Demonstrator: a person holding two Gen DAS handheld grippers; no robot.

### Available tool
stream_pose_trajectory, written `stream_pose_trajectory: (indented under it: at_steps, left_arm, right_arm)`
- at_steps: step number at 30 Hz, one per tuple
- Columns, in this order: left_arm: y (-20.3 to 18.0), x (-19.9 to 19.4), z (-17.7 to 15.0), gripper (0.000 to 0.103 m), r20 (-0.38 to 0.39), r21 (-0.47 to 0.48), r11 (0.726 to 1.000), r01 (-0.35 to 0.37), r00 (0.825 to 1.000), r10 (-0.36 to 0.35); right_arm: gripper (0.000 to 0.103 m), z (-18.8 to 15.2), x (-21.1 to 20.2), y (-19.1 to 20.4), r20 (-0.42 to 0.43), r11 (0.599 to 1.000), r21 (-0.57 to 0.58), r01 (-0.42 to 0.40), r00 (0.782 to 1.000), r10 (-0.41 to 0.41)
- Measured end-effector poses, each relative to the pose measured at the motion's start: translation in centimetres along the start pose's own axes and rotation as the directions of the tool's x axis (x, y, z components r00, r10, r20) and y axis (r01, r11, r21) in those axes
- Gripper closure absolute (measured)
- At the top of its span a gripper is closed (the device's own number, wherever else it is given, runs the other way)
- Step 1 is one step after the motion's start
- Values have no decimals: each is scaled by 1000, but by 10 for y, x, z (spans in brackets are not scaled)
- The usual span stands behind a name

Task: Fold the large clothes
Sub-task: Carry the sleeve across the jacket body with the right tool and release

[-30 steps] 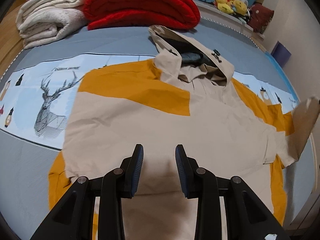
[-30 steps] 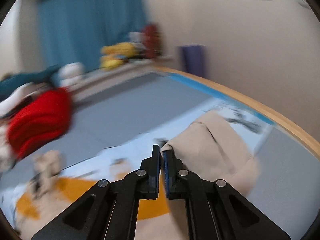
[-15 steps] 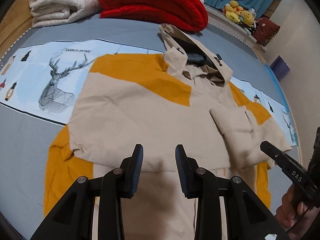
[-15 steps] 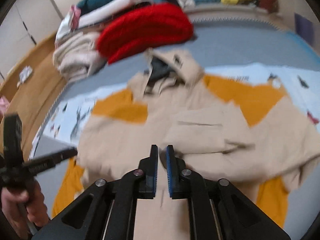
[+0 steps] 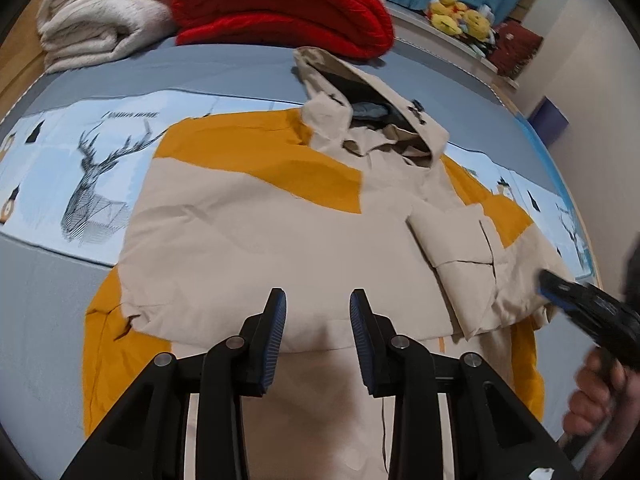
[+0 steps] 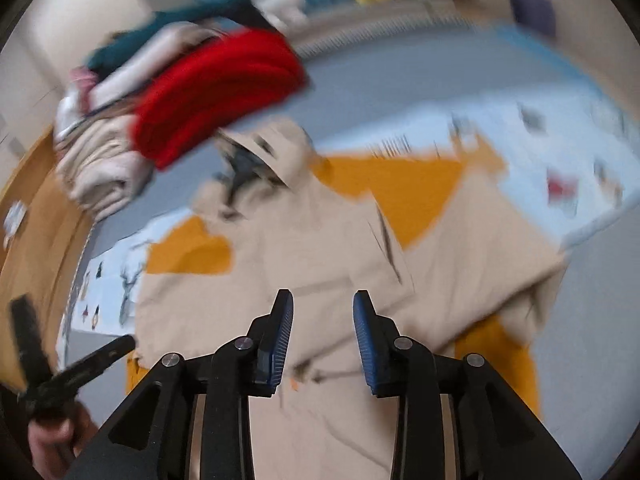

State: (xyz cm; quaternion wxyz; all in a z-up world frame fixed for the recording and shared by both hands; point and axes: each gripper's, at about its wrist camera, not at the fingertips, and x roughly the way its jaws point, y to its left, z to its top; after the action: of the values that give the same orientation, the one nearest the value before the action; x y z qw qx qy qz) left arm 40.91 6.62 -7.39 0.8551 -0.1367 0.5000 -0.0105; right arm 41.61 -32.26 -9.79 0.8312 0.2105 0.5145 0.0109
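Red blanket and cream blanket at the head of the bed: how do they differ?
The red blanket is bright red with a ribbed, knitted-looking surface; the cream blanket is off-white and looks fluffy. In the left wrist view the red one lies right of the cream one, and closer to the hood of the beige and orange jacket. Both are folded into thick stacks on the grey bedspread, side by side.

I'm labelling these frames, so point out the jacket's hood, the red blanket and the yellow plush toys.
hood [image 5: 384, 92], left wrist view, on its beige outer rim.
red blanket [image 5: 280, 8], left wrist view, on the top fold.
yellow plush toys [image 5: 460, 16], left wrist view, on the middle of the group.
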Motion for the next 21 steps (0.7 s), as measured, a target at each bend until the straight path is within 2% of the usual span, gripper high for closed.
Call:
stream_pose_trajectory:
  at_steps: [1, 5, 10, 14, 15, 16, 18, 21]
  left_arm:
    - [-4, 1, 0, 81, 1, 17, 1000, 7, 1000, -7]
    - [-23, 3, 1, 87, 18, 102, 994, 35, 999, -37]
    - [-44, 8, 1, 87, 26, 157, 985, 77, 996, -82]
    - [-53, 16, 1, 87, 14, 160, 981, 113, 993, -117]
    - [-54, 17, 1, 87, 14, 158, 980, 119, 992, -122]
    - [-55, 18, 2, 87, 14, 155, 980, 125, 992, -129]
    - [-57, 19, 3, 87, 14, 145, 978, 147, 988, -151]
    - [-64, 21, 3, 87, 9, 141, 973, 183, 983, -186]
  right_arm:
    - [70, 2, 14, -12, -36, 998, 54, -20, 999, 22]
    - [70, 7, 47, -55, -92, 975, 221, 8, 996, 12]
    - [70, 11, 67, -78, -114, 936, 352, -17, 992, 61]
    - [73, 16, 72, -71, -106, 942, 336, -18, 993, 56]
    - [88, 17, 71, -66, -97, 944, 327, -32, 993, 67]
    - [96, 18, 70, -62, -85, 947, 318, -47, 993, 78]
    - [101, 20, 64, -48, -47, 953, 286, -100, 992, 118]
    - [102, 22, 54, -14, -10, 952, 184, -245, 968, 251]
